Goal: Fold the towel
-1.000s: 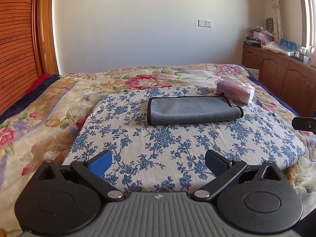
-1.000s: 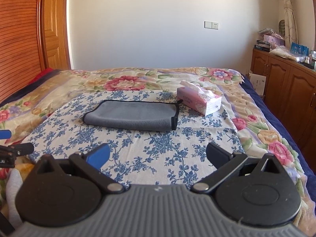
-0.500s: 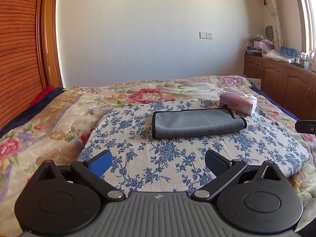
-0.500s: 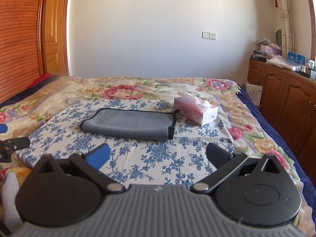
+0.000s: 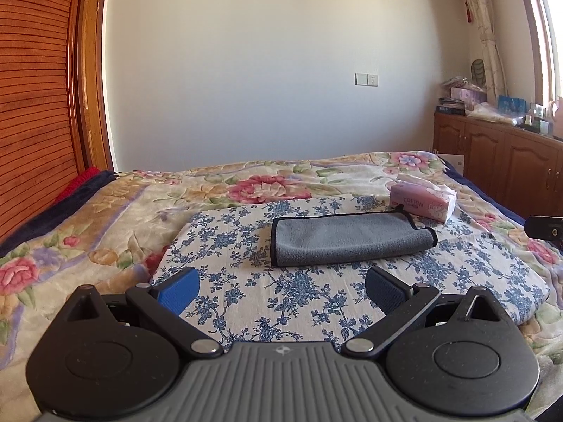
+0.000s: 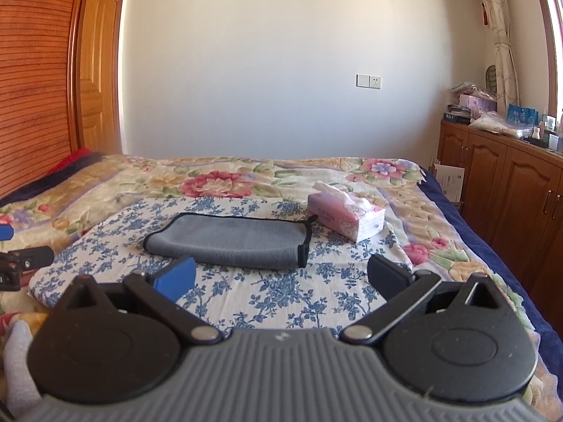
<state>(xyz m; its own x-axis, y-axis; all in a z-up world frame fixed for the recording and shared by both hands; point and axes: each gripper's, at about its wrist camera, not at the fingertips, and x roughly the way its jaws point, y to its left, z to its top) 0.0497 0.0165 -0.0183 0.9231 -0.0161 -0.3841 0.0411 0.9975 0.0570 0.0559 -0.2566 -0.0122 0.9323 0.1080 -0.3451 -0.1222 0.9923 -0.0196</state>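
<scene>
Only right wrist view shows white sock beside claw.

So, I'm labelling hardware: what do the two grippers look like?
Both match. The left gripper and right gripper each have a grey ribbed body, two round black discs, black linkage arms with silver rivets, and one blue and one dark pad.

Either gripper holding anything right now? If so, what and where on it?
Nothing held. The left gripper and right gripper are both open and empty, short of the folded grey towel lying on the bed.
</scene>
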